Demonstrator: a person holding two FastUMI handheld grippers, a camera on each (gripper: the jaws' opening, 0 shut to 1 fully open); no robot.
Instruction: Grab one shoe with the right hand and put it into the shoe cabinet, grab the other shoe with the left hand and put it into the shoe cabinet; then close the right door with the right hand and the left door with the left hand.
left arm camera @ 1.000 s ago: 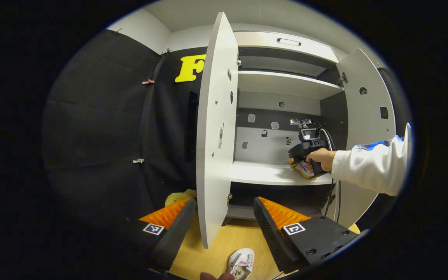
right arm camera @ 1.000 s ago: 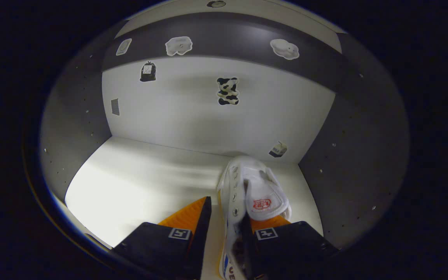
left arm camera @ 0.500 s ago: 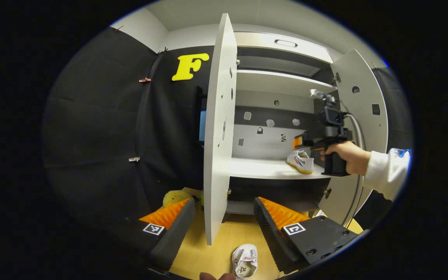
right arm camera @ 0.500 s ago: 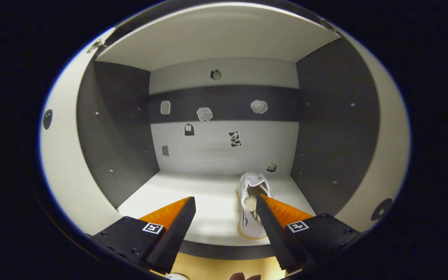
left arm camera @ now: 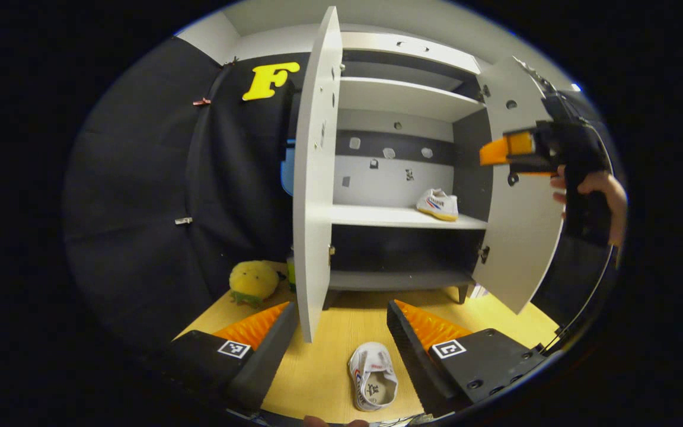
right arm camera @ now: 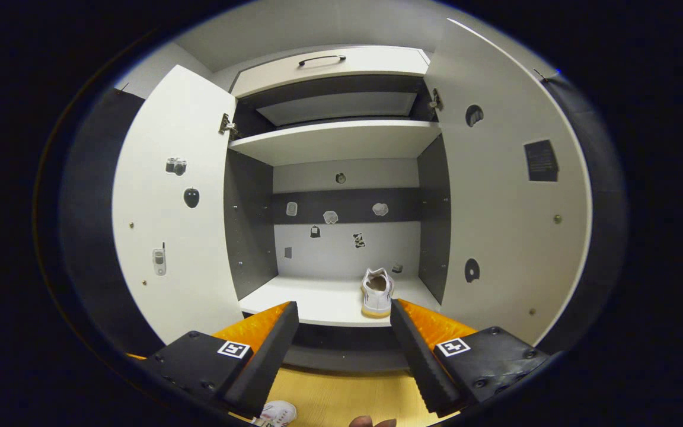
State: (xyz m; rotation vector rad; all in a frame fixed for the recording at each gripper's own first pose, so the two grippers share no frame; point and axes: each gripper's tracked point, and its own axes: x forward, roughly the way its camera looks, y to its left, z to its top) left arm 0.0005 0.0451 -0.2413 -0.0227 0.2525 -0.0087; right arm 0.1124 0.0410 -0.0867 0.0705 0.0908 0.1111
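Observation:
One white shoe point(left arm camera: 438, 204) rests on the right of the cabinet's middle shelf point(left arm camera: 377, 216), toe pointing inward point(right arm camera: 377, 292). The other white shoe point(left arm camera: 372, 376) lies on the wooden floor, just below and between the fingers of my open left gripper point(left arm camera: 341, 305). My right gripper point(right arm camera: 342, 305) is open and empty, held back from the cabinet front and facing the shelf. In the left gripper view the right gripper point(left arm camera: 498, 151) hangs in a hand point(left arm camera: 593, 187) in front of the right door point(left arm camera: 519, 237). Both doors stand open, the left door point(left arm camera: 315, 178) edge-on.
A yellow plush toy point(left arm camera: 252, 281) sits on the floor left of the cabinet. A drawer with a handle point(right arm camera: 324, 59) tops the cabinet, with an upper shelf point(right arm camera: 335, 139) below it. The lower shelf point(left arm camera: 395, 279) is bare. The floor shoe's toe point(right arm camera: 276, 412) peeks in at the bottom of the right gripper view.
My right gripper let go of the shoe on the middle shelf and pulled back out of the cabinet, rising to the right. The left gripper view drew back, showing more of the floor shoe.

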